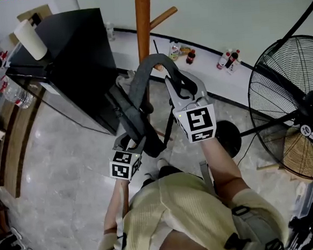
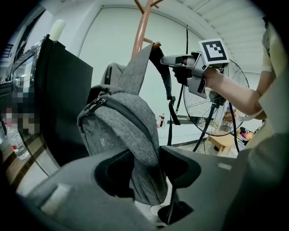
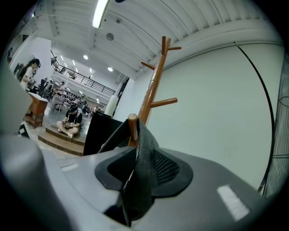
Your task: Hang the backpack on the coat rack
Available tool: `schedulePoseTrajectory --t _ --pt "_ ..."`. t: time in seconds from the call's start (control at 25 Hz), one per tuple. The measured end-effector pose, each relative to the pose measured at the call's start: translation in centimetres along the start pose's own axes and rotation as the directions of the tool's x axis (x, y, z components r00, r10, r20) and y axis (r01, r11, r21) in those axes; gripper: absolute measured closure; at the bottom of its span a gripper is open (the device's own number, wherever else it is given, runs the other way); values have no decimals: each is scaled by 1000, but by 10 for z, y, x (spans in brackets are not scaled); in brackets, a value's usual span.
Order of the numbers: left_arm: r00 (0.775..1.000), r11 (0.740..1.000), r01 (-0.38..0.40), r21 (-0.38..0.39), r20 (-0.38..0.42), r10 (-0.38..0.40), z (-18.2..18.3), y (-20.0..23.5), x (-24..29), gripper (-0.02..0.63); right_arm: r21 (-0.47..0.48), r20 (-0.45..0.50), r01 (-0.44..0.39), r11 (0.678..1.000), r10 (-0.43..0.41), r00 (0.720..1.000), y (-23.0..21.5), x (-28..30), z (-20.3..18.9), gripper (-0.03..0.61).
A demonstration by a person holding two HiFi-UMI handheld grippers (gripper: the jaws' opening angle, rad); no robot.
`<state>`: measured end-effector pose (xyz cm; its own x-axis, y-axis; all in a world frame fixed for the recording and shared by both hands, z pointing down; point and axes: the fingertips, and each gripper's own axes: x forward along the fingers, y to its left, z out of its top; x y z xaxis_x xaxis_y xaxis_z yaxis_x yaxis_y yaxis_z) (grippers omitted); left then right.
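Observation:
The grey backpack (image 1: 138, 91) hangs beside the wooden coat rack (image 1: 143, 20). Its dark strap (image 3: 142, 180) is looped over a peg tip (image 3: 132, 122). My right gripper (image 1: 177, 85) is level at the peg; the strap runs loosely between its wide-open jaws (image 3: 141, 169), with a gap on the left side. Lower down, my left gripper (image 1: 134, 146) is shut on the backpack's grey fabric (image 2: 122, 126), pinched between the jaws (image 2: 144, 162). The left gripper view also shows the right gripper (image 2: 180, 61) up by the rack (image 2: 141, 31).
A black cabinet (image 1: 81, 63) with a paper roll (image 1: 31, 37) on top stands just left of the rack. A large floor fan (image 1: 295, 111) is at the right. Small bottles (image 1: 227, 59) line the wall base. A person sits far off (image 3: 70, 122).

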<state>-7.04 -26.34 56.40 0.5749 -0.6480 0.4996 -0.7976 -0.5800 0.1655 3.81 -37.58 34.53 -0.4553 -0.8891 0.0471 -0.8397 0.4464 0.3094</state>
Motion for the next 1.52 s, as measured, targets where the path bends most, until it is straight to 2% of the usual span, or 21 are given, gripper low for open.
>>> schedulePoseTrajectory --t 0.16,0.32,0.4,0.48,0.84,1.08,1.28,1.52 --pt "1000 1000 16 24 -5 -16 0 -6 3 420 -4 -8 -18 1000 18 1000 7 -2 0 457" --pt "999 999 35 30 21 -35 13 -13 -3 422 8 -21 -15 1000 15 1000 7 -5 -5 466" --pt "998 999 17 33 56 -19 21 -10 -6 429 14 -27 -10 1000 11 1000 6 -7 -8 470" --pt "994 999 -23 43 103 19 30 -1 -12 506 20 -29 -8 1000 9 1000 6 -10 -9 471" --pt "978 997 -76 26 198 69 69 17 -44 511 43 -58 12 999 -10 998 4 -25 -23 474" --pt "951 993 -109 41 296 92 106 23 -68 511 63 -69 34 997 -29 997 2 -36 -27 476" --pt "916 989 -141 45 384 114 134 24 -88 511 84 -75 42 996 -35 997 2 -46 -32 477" --pt "886 987 -155 37 446 123 157 27 -106 512 119 -78 53 991 -44 996 2 -59 -31 480"
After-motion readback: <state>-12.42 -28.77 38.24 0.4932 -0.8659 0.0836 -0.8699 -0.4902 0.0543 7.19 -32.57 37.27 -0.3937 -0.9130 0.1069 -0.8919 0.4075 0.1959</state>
